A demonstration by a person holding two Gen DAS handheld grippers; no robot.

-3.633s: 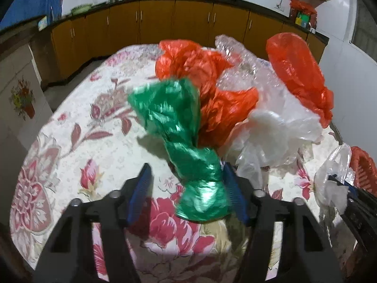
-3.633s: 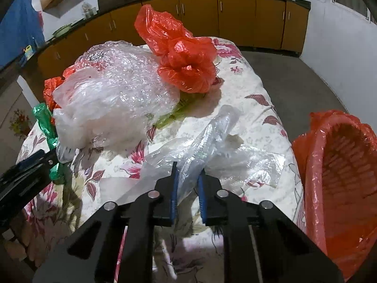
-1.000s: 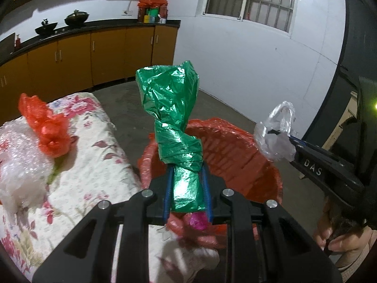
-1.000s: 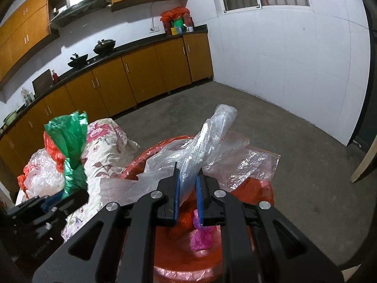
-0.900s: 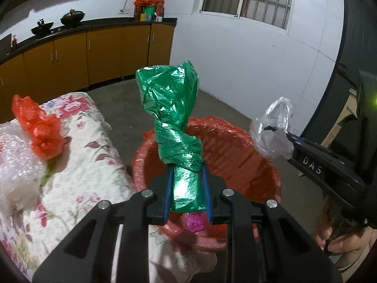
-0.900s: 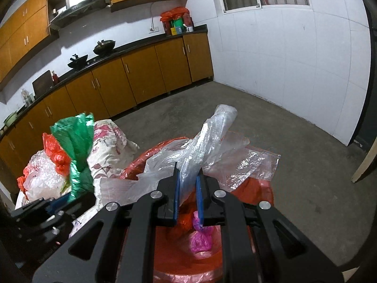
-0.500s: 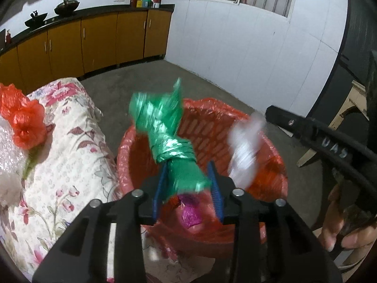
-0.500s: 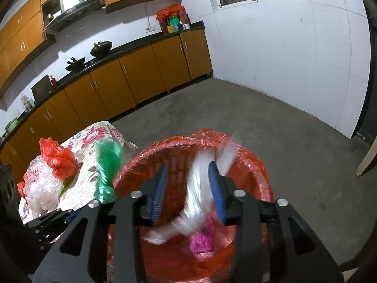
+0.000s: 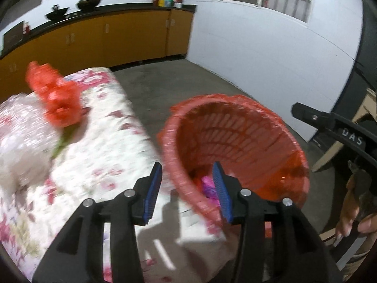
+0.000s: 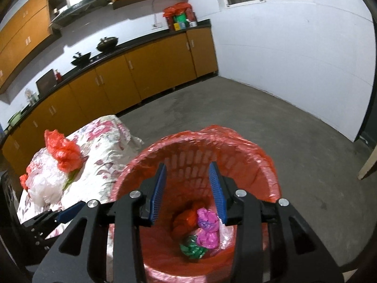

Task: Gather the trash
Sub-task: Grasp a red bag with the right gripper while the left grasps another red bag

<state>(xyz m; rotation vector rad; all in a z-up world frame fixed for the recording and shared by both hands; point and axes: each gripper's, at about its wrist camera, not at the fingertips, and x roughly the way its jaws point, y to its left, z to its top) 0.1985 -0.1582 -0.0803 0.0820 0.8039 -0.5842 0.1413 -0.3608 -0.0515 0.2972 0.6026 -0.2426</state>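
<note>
On the left, more trash waited on the flowered desk [image 9: 101, 141]: a red bag [image 9: 56, 103] on top of a heap of clear plastic [image 9: 21, 146]. These bags looked very light, soft and crinkly. They would squash easily, so a pinch on a bunched-up part seemed the best place to hold. In the middle, the left tongs [image 9: 186, 188] pointed down at the near rim of the red basket [image 9: 235, 141]. Its jaws were opening and nothing was between them. On the right, the right tongs [image 10: 187, 188] hung over the basket, tipped down, part way open and empty too. In the basket lay a green bag [image 10: 193, 250], a pink bag [image 10: 207, 226] and an orange one [image 10: 186, 219]. A hand [image 9: 353, 207] held the right tongs' handle.
</note>
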